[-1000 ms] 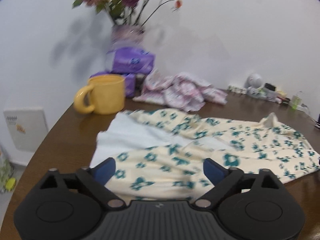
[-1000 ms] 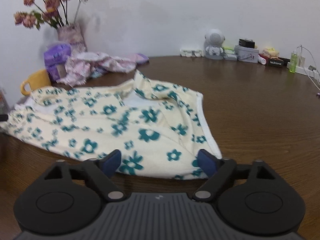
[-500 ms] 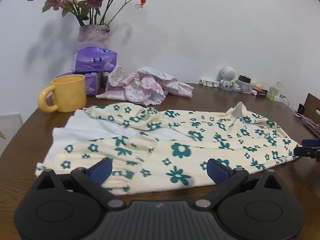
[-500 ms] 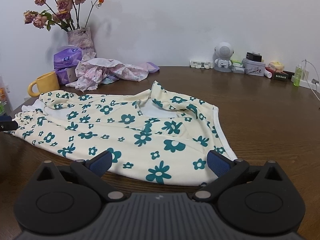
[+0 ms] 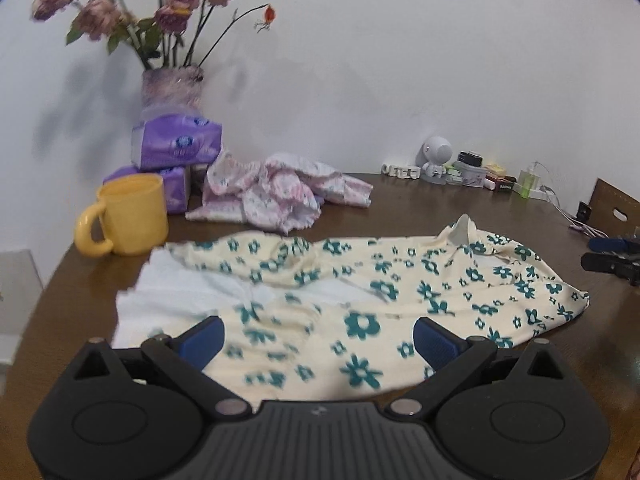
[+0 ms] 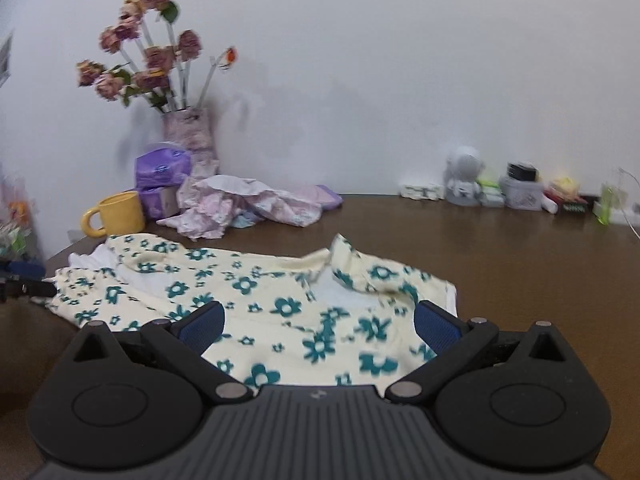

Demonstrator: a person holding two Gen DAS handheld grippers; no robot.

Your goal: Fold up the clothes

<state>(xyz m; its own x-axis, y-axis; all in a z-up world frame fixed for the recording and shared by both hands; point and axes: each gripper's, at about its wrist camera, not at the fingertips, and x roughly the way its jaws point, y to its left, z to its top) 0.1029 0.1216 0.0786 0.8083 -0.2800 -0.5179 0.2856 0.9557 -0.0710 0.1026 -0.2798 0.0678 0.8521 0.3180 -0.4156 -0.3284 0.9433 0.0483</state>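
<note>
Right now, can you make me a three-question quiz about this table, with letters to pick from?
1. Where is the yellow mug?
A. On top of the flowered shirt
B. Beside the purple tissue packs, behind the shirt's left end
C. Next to the little white robot figure

2. What colour are the flowers on the cream shirt?
A. Red
B. Orange
C. Teal

3. How is the right hand-held gripper?
A. Open and holding nothing
B. Shut on the shirt
C. Shut on the mug

Answers: 1 B, it stands by the purple tissue packs. 2 C, the print is teal. 3 A, its blue pads stand wide apart with the shirt lying loose.
</note>
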